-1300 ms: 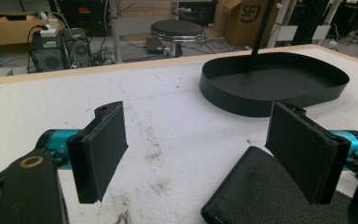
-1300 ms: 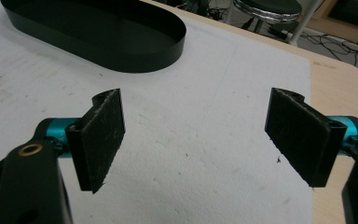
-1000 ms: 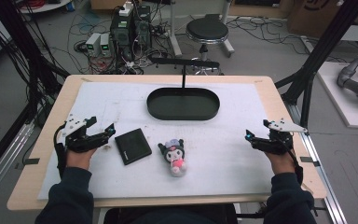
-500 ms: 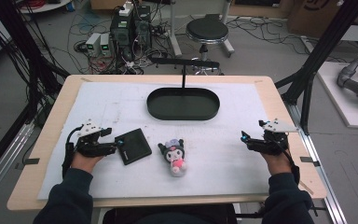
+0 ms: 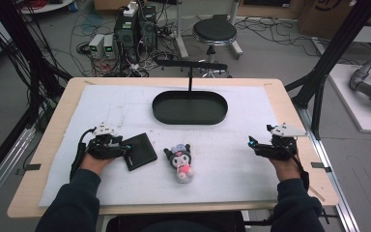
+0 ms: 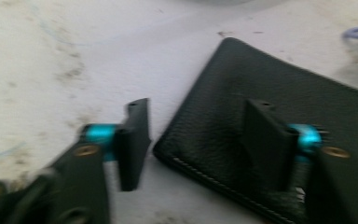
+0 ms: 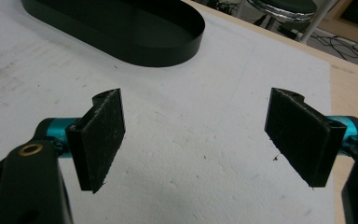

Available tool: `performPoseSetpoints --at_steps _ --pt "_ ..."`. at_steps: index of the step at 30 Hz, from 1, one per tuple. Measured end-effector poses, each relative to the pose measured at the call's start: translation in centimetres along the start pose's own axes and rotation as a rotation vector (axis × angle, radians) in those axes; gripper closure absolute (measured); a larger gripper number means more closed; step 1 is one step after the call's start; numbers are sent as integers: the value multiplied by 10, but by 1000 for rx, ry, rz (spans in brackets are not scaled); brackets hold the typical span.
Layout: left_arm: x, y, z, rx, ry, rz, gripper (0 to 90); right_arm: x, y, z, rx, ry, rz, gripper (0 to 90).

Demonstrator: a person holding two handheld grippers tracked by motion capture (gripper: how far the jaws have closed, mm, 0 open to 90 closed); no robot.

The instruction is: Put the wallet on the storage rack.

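A black leather wallet [image 5: 142, 151] lies flat on the white mat, left of centre. My left gripper [image 5: 128, 148] is low at the wallet's left edge. In the left gripper view the wallet [image 6: 270, 79] has its near corner between the jaws of the left gripper [image 6: 200, 140]. One jaw is over the leather and the other stands just off the edge above the mat. The jaws have just been closing and neither pad presses on the wallet. At the right side of the mat my right gripper [image 5: 252, 143] is open, and its own view of the right gripper [image 7: 200, 140] has bare mat between the pads.
A small plush toy [image 5: 181, 163] with a dark head and pink body lies just right of the wallet. Behind it stands a black oval tray [image 5: 189, 120], also visible as the tray [image 7: 168, 51], with a black T-shaped stand [image 5: 191, 65] at its far side. A stool [image 5: 215, 33] and cables sit beyond the table.
My left gripper has moved right and down to the wallet's edge, and its jaws have narrowed. The right gripper has stayed almost still.
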State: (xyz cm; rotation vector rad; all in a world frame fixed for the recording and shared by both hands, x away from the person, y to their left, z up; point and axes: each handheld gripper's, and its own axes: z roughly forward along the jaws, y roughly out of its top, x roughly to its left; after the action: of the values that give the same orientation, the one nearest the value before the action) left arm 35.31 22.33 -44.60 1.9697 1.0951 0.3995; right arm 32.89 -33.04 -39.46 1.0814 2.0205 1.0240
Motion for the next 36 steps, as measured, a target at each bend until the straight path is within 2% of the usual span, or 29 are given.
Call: performPoseSetpoints --at_steps 2,4,6,9,11,12,15,18,21,26,30,34,36 --pt "2 0 -3 -9 7 -31 551 0 0 0 1 1 1 204" --pt "7 -1 -7 -23 -10 -67 696 0 0 0 3 2 4 204" --pt "10 -2 -10 -28 -19 -82 789 0 0 0 3 3 0 204" --pt "11 -2 -13 -36 -28 -96 829 0 -1 0 3 -2 0 204" --pt "12 -1 -16 -62 -38 -120 837 -1 -1 0 3 -1 1 204" --pt "11 2 -22 -98 -28 -131 840 -1 -1 0 3 -1 1 205" --pt "12 6 -34 -166 -25 -142 845 -1 -1 0 6 0 2 204" --pt "11 10 -46 -241 8 -140 847 -1 -2 1 10 0 7 204" --pt "9 14 -57 -300 49 -119 849 0 -2 1 11 2 6 204" --pt "8 18 -67 -350 100 -92 851 0 -2 2 15 4 2 204" --pt "7 20 -72 -381 121 -78 853 0 -2 2 15 6 4 204" --pt "0 24 -79 -411 169 -29 855 0 -2 2 14 6 4 204" --pt "0 27 -81 -423 165 -24 855 0 -2 2 13 7 3 204"
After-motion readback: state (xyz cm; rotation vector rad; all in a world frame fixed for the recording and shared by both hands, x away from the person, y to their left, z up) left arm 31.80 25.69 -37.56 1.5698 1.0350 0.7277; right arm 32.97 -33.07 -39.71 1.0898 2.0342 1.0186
